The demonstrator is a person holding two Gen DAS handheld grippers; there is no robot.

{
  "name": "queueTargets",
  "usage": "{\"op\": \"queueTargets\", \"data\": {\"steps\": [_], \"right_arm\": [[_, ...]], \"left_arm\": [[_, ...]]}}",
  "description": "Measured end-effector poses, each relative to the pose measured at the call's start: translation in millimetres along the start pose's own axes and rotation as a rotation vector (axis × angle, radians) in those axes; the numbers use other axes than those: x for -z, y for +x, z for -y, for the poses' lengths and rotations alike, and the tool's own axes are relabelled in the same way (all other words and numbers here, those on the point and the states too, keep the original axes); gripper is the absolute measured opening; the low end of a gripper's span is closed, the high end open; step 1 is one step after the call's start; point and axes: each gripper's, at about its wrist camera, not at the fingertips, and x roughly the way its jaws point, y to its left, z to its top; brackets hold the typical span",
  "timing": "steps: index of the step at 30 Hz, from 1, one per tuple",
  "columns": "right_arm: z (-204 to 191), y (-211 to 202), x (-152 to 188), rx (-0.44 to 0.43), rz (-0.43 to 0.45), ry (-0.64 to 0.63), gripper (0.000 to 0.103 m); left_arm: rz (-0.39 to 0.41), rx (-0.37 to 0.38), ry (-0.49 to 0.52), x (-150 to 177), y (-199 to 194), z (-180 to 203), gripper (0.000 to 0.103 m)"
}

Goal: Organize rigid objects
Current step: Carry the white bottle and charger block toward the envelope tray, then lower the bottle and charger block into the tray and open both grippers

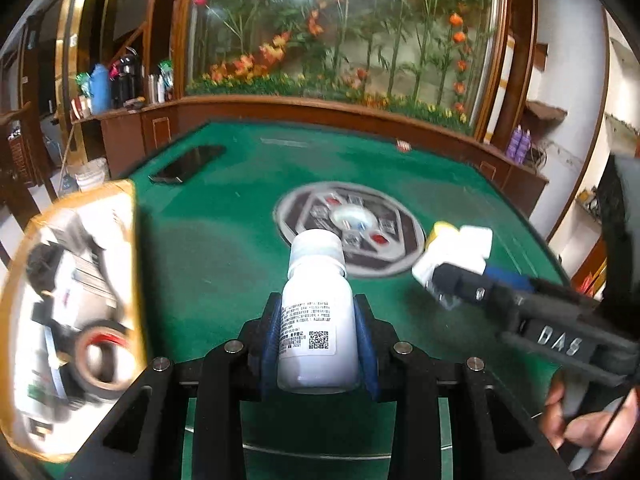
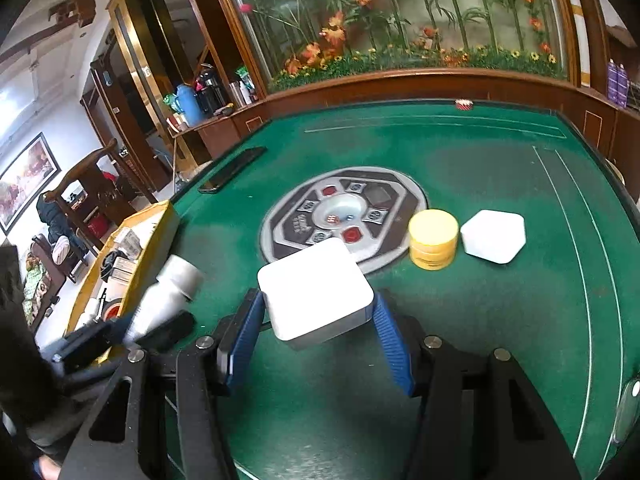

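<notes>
Spreading across both views: green felt table (image 2: pixel 480 168) with a round grey control panel (image 2: pixel 344 216) at its centre, wooden ledge and a glass case of artificial flowers (image 2: pixel 400 20) behind. Sitting at the table's left edge: yellow-rimmed box (image 1: pixel 72 304), blurred in the left wrist view, holding a roll of tape (image 1: pixel 100 360) among boxes and other items too smeared to name. Gripped crosswise between the blue pads of the right gripper (image 2: pixel 316 336), jaws spread fairly wide around it: white square box (image 2: pixel 316 288), tilted, raised above the felt. Clamped at a narrow spacing in the left gripper (image 1: pixel 318 344): white bottle (image 1: pixel 316 312) with a white cap and a printed label bearing a QR code, cap pointing away from the camera, body lying along the fingers, close beside the yellow-rimmed box. Resting on the felt right of the panel: second white square box (image 2: pixel 494 236), and just beside it a yellow jar (image 2: pixel 434 240), upright. Lying near the far left edge: black phone (image 2: pixel 236 168). Perched at the far rim: small red-and-white object (image 2: pixel 463 104), too tiny to identify.
</notes>
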Motion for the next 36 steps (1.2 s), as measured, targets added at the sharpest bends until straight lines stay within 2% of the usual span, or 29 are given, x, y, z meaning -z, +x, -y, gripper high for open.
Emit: {"op": "queueTargets", "data": {"steps": [9,15,19,27,36], "right_arm": [[-66,1,0,-0.078,0.019,-0.126,0.056],[-128,23,-13,-0.198,-0.046,-0.204,0.056],[-178,45,-30,-0.24,-0.086,-0.265,0.056],[-260,112,-45,-0.254,-0.194,-0.348,0.056],[-285,166,-54,-0.238,-0.294,-0.319,0.056]], "left_arm": [[0.052,-0.083,-0.147,-7,-37,-87,0.036],[0.049,-0.176,-0.28,3,-49,-163,0.036],[0.007,-0.188,-0.336,11,-40,-198,0.037],[-0.033,-0.173,-0.381,22,-27,-217,0.037],[-0.044,-0.184,-0.392,24,-23,-229,0.036]]}}
